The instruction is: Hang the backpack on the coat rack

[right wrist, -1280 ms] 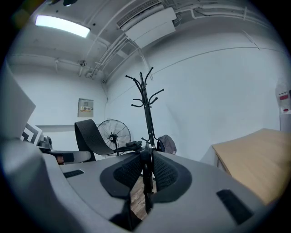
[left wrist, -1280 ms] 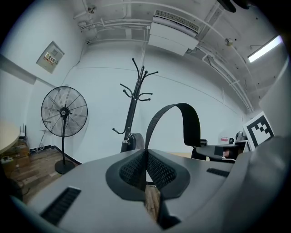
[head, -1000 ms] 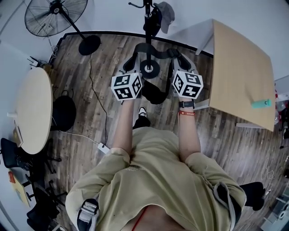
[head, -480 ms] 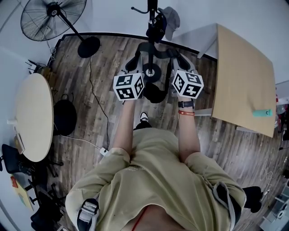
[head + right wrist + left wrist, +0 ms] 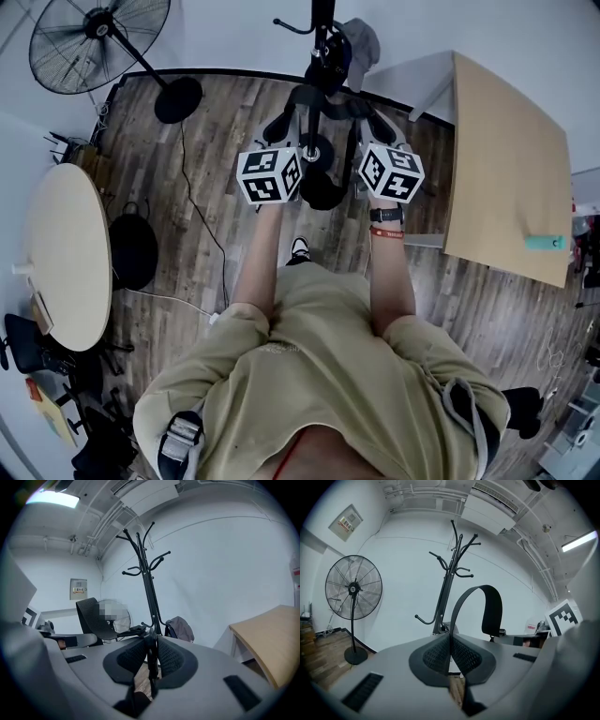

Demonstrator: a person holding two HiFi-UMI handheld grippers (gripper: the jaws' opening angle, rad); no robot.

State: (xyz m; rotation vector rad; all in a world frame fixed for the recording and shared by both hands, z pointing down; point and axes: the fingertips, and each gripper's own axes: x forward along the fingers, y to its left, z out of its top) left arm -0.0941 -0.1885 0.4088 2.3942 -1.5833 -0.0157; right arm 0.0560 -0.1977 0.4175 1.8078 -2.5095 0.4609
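In the head view, the black backpack (image 5: 324,192) hangs between my two grippers by its shoulder strap (image 5: 323,97), which arcs from one to the other. My left gripper (image 5: 280,128) is shut on one end of the strap, and in its own view the webbing (image 5: 483,603) loops up out of the closed pads (image 5: 436,656). My right gripper (image 5: 376,127) is shut on the other end, with the strap (image 5: 151,663) pinched between its pads (image 5: 171,660). The black coat rack (image 5: 322,33) stands just ahead; its hooks (image 5: 457,550) rise above both grippers.
A grey garment (image 5: 181,629) hangs low on the coat rack. The rack's round base (image 5: 314,150) lies under the strap. A standing fan (image 5: 98,42) is at the left, a wooden table (image 5: 506,159) at the right and a round table (image 5: 61,248) further left. A cable (image 5: 202,216) runs across the floor.
The person has stepped toward the coat rack, carrying both grippers and the backpack forward. The rack now stands closer and larger ahead. Both grips on the strap are unchanged.
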